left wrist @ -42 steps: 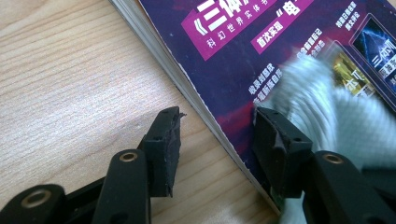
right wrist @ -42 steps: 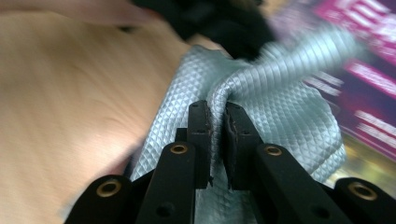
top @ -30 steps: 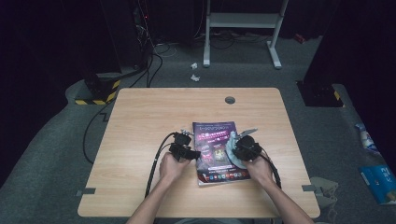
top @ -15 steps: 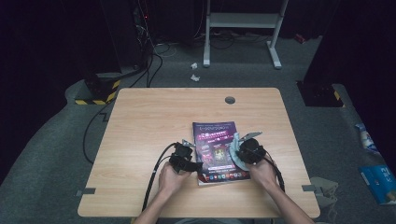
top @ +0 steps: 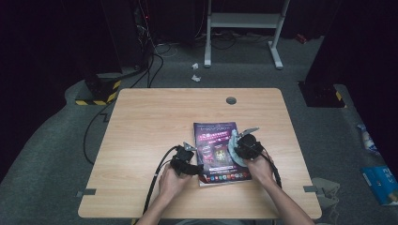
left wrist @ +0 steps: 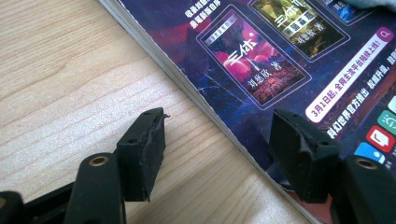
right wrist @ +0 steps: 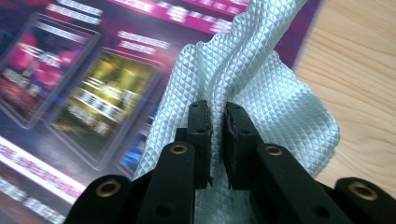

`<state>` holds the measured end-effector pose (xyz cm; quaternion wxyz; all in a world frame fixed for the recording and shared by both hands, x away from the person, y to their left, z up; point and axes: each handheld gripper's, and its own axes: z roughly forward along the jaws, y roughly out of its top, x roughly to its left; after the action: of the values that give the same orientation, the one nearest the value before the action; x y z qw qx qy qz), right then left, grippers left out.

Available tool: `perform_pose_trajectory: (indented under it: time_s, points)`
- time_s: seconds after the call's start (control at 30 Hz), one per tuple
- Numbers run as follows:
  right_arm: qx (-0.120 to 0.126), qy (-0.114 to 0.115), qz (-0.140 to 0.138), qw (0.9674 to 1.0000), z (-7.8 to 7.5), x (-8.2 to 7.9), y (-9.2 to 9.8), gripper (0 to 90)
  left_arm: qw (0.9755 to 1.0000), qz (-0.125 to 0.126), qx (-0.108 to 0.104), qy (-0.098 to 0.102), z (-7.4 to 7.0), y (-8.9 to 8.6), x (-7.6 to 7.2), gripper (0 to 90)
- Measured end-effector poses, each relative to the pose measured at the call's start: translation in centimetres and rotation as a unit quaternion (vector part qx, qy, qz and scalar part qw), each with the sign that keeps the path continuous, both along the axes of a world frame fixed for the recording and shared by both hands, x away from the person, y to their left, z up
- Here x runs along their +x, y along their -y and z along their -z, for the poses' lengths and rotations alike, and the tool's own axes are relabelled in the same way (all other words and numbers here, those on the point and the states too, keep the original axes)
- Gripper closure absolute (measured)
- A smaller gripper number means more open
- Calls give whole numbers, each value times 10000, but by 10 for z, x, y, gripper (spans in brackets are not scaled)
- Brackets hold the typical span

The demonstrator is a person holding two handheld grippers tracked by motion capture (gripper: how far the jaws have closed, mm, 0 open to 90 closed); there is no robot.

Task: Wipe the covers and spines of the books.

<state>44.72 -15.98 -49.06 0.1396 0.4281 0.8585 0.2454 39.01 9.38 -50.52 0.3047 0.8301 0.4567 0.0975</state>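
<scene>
My left gripper (top: 187,161) was a black block with a small grey three-cornered plate on top and a black cable looping back off it. My right gripper (top: 247,145) was black too, with the same grey plate and its own black cable. Up close, each had two black jaws, flat rubbery pads pierced by small holes, on arms fixed with brass-coloured rivets. One left pad (left wrist: 142,151) looked chipped along its edge. My forearms were bare, no sleeves.
</scene>
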Motion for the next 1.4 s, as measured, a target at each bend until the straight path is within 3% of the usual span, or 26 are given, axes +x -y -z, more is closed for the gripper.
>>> perform_pose_trajectory:
  time_s: [0.13, 0.2, 0.3, 0.5, 0.67, 0.9, 0.93, 1.0, 1.03, 1.1, 1.17, 1.3, 1.4]
  points:
    - [22, -33, -246, 9997, 0, -2, -18, 819, 10000, -2, -12, 4, 0, 0, 0, 355]
    - [-85, -28, -410, 9991, -1, -3, -29, 818, 10000, 4, 2, 11, 0, 0, 1, 353]
    - [-139, -58, -466, 9988, -2, 1, -32, 818, 10000, 3, -1, 11, 0, 0, 2, 352]
    - [-18, -124, -88, 9999, -2, 11, -12, 818, 10000, -2, -12, 19, 0, 1, 3, 351]
    - [-154, -55, -182, 9997, -2, 7, -21, 818, 10000, -1, -31, 34, 1, 1, 3, 351]
    - [-149, -118, -684, 9975, -2, 3, -61, 818, 10000, 6, -13, 51, 1, 1, 4, 353]
    - [-129, -160, -856, 9961, -2, 1, -73, 818, 10000, 15, -6, 47, 1, 1, 4, 353]
    - [-107, -179, -939, 9954, -1, 0, -81, 818, 10000, 22, -3, 47, 1, 1, 4, 353]
    - [-31, -170, -1180, 9929, -1, -3, -95, 818, 10000, 32, 13, 57, 1, 1, 4, 353]
    - [7, -195, -1213, 9924, 0, -4, -99, 818, 10000, 21, -4, 50, 1, 1, 4, 353]
    - [6, -159, -1401, 9900, 0, -6, -110, 818, 10000, 22, -11, 47, 1, 1, 4, 354]
    - [109, -252, -1367, 9902, 0, -5, -107, 818, 10000, 32, -8, 54, 1, 1, 4, 354]
    - [-19, -184, -1227, 9923, -1, -1, -96, 817, 10000, 36, -9, 62, 1, 1, 4, 354]
